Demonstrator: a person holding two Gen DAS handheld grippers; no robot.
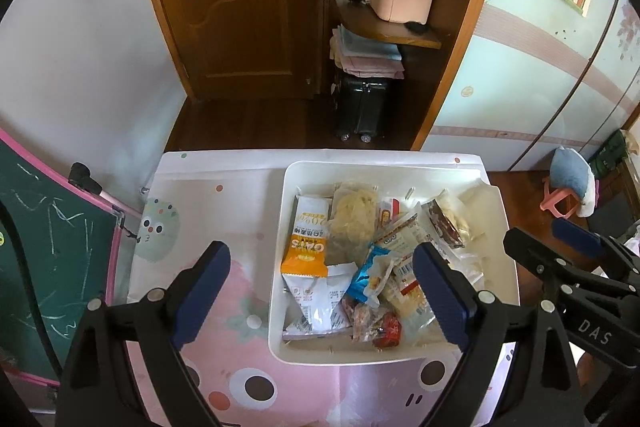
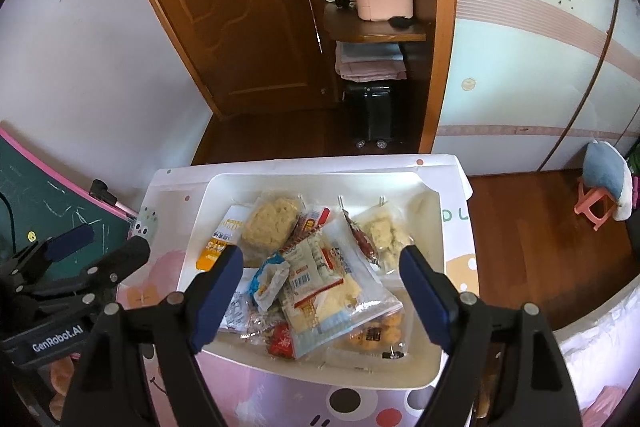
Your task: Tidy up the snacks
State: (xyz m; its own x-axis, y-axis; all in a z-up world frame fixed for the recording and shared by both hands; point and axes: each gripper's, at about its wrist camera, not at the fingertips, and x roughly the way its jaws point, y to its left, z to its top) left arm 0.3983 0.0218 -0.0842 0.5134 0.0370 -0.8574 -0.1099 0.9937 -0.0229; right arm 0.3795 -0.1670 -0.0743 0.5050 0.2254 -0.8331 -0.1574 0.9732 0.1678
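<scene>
Pink cartoon-printed tablecloth (image 1: 224, 307) fills the lower frame under your white rectangular plastic bin (image 1: 280, 247), lower centre, piled with mixed snack packets. Both grippers hover above it, holding nothing: left gripper (image 1: 320, 291) spread wide, right gripper (image 2: 320, 287) likewise. You seem between picks; next, choose one packet, perhaps the orange-and-white oat sachet (image 1: 306, 247), and descend squarely.

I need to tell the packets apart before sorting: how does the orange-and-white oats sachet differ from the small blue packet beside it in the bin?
The oats sachet is long, flat and smooth, orange at one end and white at the other; the blue packet is shorter, crumpled and mostly blue. The sachet lies near the bin's left wall, the blue packet nearer the middle, propped on other packets. Both lie loose in the white bin, and neither tool holds them.
</scene>
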